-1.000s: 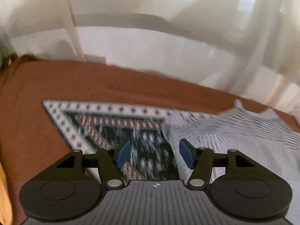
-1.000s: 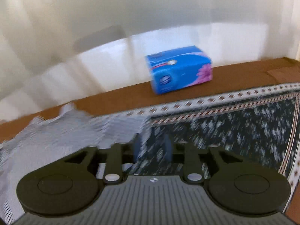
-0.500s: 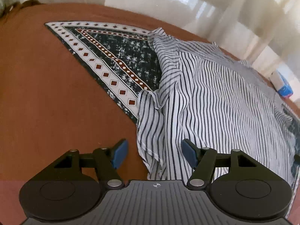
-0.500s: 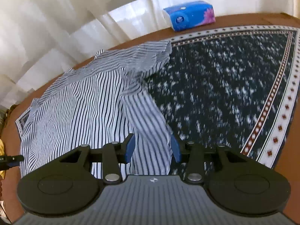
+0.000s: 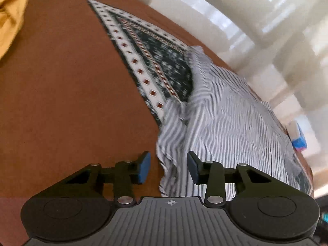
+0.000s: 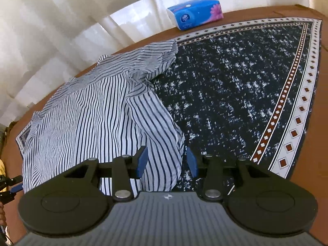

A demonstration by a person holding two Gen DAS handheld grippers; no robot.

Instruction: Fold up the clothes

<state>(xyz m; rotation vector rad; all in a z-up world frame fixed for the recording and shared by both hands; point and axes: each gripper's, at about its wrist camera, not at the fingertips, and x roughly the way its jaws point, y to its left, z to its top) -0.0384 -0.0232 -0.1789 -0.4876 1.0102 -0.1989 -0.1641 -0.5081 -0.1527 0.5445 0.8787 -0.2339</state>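
While a striped shirt (image 6: 86,114) lies spread on a dark patterned cloth (image 6: 235,78) over the brown surface (image 5: 61,102), two claws straddle its near corners. The left claw (image 5: 168,169) has just been closing, its blue pads apart with the shirt's rumpled edge between them. The right claw (image 6: 165,162) stands spread about the opposite corner, not pressing it. A blue tissue pack (image 6: 195,13) sits at the far edge, a yellow garment (image 5: 10,18) to the left.

Left gripper (image 5: 168,168): angled downward, jaws parted, just been closing. Right gripper (image 6: 166,162): angled downward, jaws parted.
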